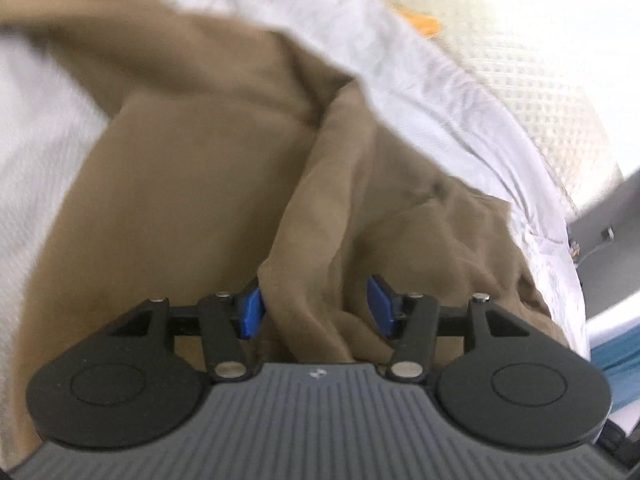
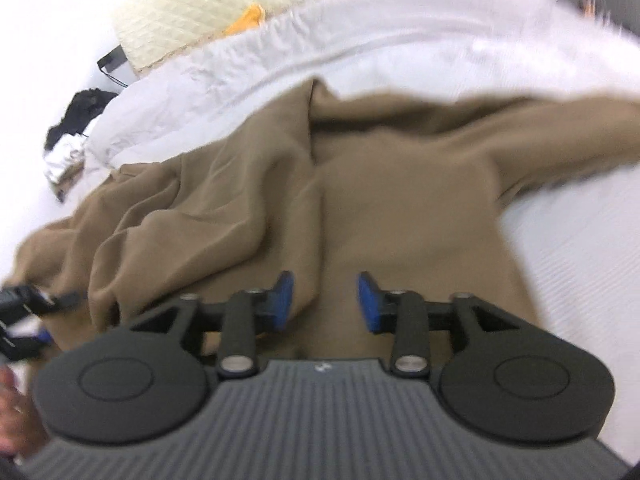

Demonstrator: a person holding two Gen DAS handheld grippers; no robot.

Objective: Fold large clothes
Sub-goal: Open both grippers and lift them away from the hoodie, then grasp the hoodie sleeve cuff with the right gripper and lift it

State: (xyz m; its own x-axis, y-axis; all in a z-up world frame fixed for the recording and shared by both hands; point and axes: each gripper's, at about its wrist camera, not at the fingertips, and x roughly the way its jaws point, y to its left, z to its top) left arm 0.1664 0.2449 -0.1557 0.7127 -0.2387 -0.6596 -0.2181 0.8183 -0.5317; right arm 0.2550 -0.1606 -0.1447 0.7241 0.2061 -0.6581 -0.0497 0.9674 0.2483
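Observation:
A large tan garment [image 1: 208, 184] lies rumpled on a white bed sheet [image 1: 36, 152]. In the left wrist view my left gripper [image 1: 316, 308] is open just over it, and a raised fold of the tan cloth runs between the blue pads [image 1: 251, 309] without being pinched. The right wrist view shows the same garment [image 2: 400, 208] spread wide, one sleeve reaching to the right. My right gripper [image 2: 326, 302] is open above a flat part of the cloth, with a soft ridge beside its left pad [image 2: 282, 300]. The left gripper's black frame [image 2: 24, 304] shows at that view's left edge.
A white duvet [image 2: 248, 60] is bunched behind the garment, with a cream quilted pad [image 2: 208, 4] and an orange item [image 2: 246, 18] beyond it. Black and silvery things [image 2: 76, 116] lie off the bed's corner. A hand [image 2: 12, 412] shows low left. Blue fabric [image 1: 616, 364] lies beside the bed.

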